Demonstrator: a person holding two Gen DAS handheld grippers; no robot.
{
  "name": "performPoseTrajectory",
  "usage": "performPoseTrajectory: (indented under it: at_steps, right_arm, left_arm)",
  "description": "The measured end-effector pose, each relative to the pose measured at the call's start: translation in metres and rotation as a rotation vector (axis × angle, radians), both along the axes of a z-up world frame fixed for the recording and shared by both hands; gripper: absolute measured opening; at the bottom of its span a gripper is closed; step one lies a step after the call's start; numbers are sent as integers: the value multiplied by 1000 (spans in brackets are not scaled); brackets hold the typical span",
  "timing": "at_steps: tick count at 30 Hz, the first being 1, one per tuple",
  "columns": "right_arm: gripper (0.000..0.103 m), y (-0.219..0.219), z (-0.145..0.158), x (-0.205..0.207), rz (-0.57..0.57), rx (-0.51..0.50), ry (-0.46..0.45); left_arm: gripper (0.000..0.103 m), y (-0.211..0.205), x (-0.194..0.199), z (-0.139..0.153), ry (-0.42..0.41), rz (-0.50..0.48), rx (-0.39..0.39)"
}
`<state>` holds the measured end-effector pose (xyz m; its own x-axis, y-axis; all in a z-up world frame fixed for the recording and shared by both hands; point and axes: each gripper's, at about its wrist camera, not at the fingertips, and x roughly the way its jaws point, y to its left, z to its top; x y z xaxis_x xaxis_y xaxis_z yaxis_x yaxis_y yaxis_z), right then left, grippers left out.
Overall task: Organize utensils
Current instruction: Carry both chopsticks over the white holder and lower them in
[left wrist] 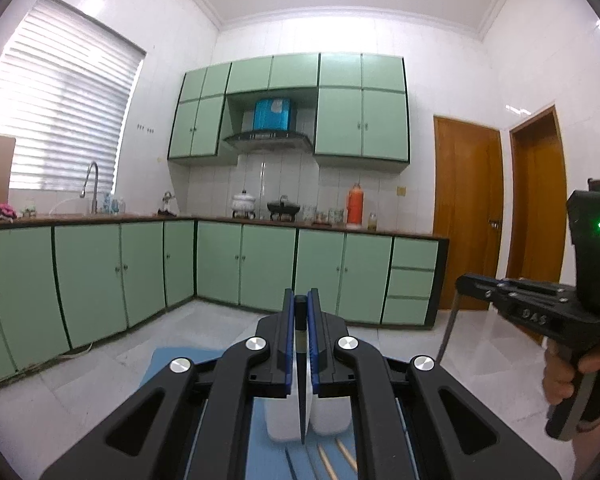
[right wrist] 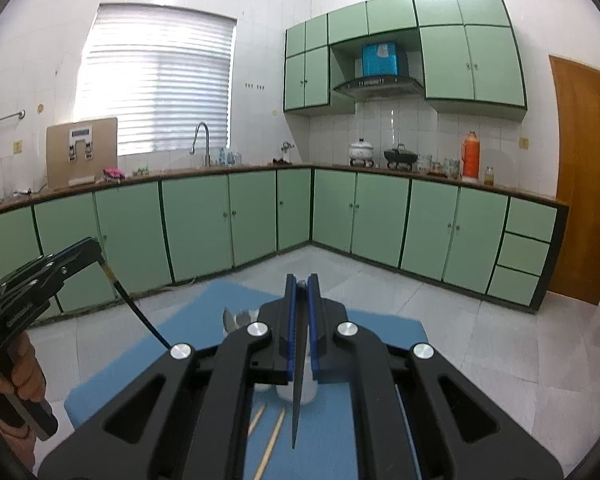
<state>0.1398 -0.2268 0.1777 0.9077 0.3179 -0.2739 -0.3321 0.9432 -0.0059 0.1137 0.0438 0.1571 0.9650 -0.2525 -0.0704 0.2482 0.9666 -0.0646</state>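
Note:
My left gripper point(left wrist: 300, 308) is shut on a black chopstick point(left wrist: 301, 392) that hangs point-down between the blue pads, above a white holder point(left wrist: 286, 420) on the blue mat point(left wrist: 168, 364). My right gripper point(right wrist: 301, 284) is shut on a second black chopstick point(right wrist: 297, 404), also point-down, over white cups point(right wrist: 306, 394). Metal utensil tips point(right wrist: 236, 318) stick up from a cup behind the right gripper. Two wooden chopsticks point(right wrist: 268, 440) lie on the mat; they also show in the left wrist view point(left wrist: 336, 458). Each gripper shows in the other's view: the right one point(left wrist: 466, 282), the left one point(right wrist: 88, 246).
Green base cabinets point(right wrist: 380, 216) line the far walls, with a faucet point(right wrist: 202, 140), pots point(right wrist: 362, 150) and an orange thermos point(right wrist: 471, 154) on the counter. Wooden doors point(left wrist: 468, 208) stand at the right. The tiled floor point(right wrist: 480, 320) surrounds the mat-covered table.

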Motion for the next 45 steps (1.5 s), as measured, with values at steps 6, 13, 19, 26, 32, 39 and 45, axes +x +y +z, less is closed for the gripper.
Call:
performPoseTrajectory:
  at_steps: [6,13,19,26,32,39,45]
  right_arm:
    - [5,4,34,38,-26,30,-62]
    - [4,10,37,95,-65,43,-79]
    - [5,15,-2,140,-70,45,0]
    - [5,17,-47,157,-49,90,101]
    - [5,18,-66,158,-54,110,133]
    - [5,9,-82,155,-80,143,163]
    - [13,-3,-84,152,-113,159,177]
  left_arm:
    - [6,-10,29,32,-73,7,0]
    - [6,-23,79,41,-90,15,-7]
    - [6,-30,130,8,0,25,3]
    - [6,-28,165,-25,91,35,10]
    - [6,-25,175,-45,126,50,27]
    - [6,-13,181,-61,179,65,8]
    - [25,-2,175,-68,194,75,-17]
